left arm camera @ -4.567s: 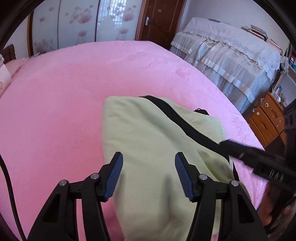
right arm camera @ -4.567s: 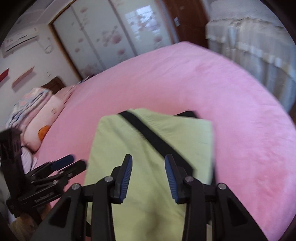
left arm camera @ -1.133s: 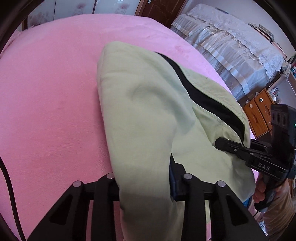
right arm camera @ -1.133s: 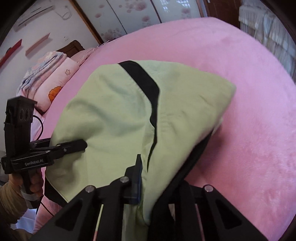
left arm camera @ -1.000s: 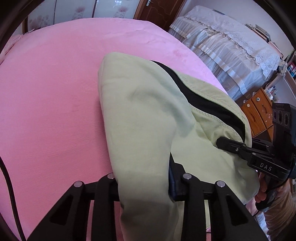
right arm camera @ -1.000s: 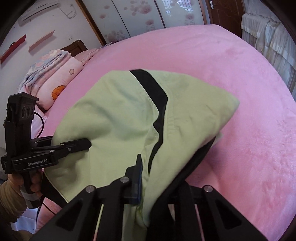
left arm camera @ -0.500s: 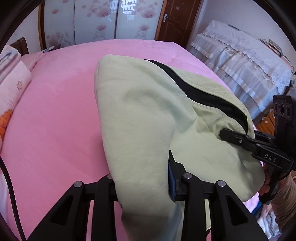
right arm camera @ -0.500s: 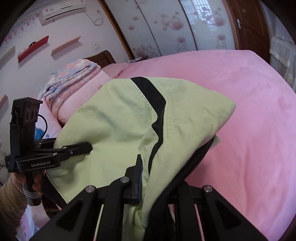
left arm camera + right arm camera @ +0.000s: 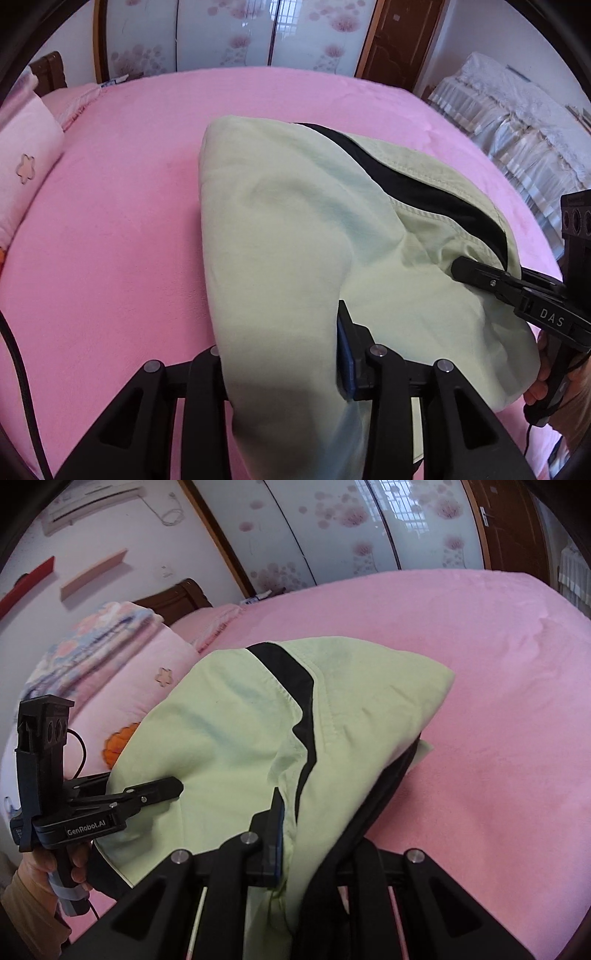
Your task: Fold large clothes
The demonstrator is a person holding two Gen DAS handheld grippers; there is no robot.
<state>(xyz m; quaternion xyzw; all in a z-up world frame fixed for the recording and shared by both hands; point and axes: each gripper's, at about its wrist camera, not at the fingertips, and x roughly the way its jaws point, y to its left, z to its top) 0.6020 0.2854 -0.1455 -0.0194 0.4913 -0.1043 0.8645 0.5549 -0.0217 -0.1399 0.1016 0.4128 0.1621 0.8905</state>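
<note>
Pink bed (image 9: 110, 229), pale green garment (image 9: 295, 229), pink pillow (image 9: 26, 173)

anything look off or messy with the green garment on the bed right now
Nothing is damaged or spilled. The green garment is lifted off the pink bed at its near end, pinched by the left hand-held gripper and the right hand-held gripper, so it bunches unevenly.

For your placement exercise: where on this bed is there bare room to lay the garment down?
Bare pink bedspread runs between the green garment and the pillows, and beyond it toward the wardrobe doors. The near edge is crowded: both the left hand-held gripper and right hand-held gripper clamp the cloth.
</note>
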